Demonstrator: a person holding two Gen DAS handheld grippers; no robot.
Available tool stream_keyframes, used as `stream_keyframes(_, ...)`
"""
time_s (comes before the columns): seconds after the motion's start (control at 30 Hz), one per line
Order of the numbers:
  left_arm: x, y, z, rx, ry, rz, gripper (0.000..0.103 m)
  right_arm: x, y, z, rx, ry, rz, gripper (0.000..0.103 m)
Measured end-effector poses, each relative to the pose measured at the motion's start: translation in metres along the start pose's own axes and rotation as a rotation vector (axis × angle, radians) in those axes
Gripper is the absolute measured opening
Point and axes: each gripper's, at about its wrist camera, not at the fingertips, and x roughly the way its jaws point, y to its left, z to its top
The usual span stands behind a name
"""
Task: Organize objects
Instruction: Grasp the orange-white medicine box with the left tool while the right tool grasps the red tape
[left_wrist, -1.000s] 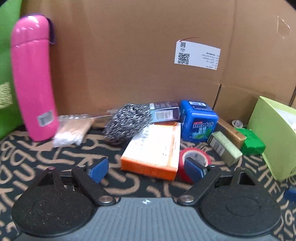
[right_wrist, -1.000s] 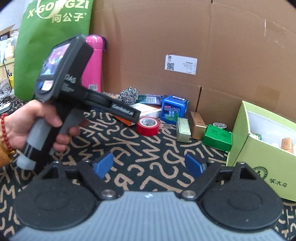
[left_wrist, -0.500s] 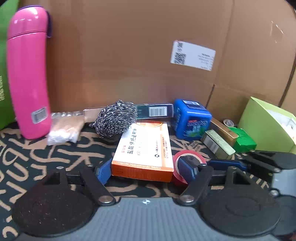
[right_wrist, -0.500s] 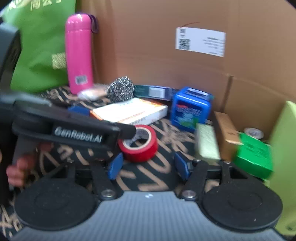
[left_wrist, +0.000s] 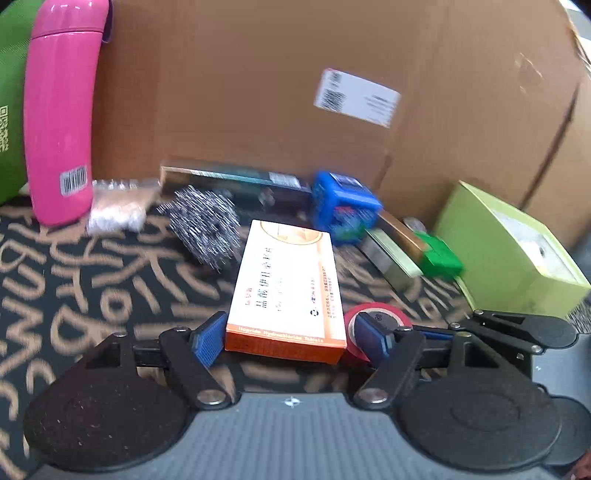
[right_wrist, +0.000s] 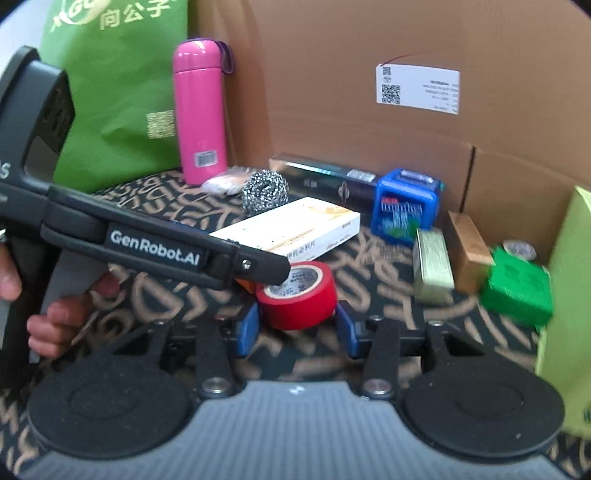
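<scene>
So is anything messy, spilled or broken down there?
Nothing looks spilled or broken. It's just jumbled: the white and orange box lies slantwise on the mat, not lined up with the cardboard wall, and the steel scrubber and red tape roll sit loose beside it.

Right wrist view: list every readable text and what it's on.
"GenRobot.AI": side of the left gripper.
"向公子": green bag, under a cut-off logo.
White shipping label on the cardboard box: QR code, print too small to read.
Orange-and-white box: Chinese print, blurred.
Blue tub, pink bottle barcode sticker, dark long box: unreadable.
</scene>
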Motion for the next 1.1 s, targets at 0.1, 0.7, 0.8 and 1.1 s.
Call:
stream_keyframes(0.1,-0.018,-0.018,-0.021,0.041,0.024,-0.026,0.070,-0.031,0.003,-0.023,0.006,0.013,-0.001,0.044)
stream_keyframes(0.7,0.007,-0.060,-0.030,0.232,0.038,0.119,0.069,-0.065,0.012,-0.048,-0.008,-0.003,-0.100,0.059)
stream_keyframes(0.8,0.002,-0.061,-0.032,0.228,0.046,0.105,0.069,-0.067,0.011,-0.050,0.012,-0.007,-0.097,0.058)
stream_keyframes(1.1,0.006,-0.071,-0.032,0.244,0.042,0.132,0.069,-0.067,0.010,-0.049,0.041,-0.008,-0.073,0.046)
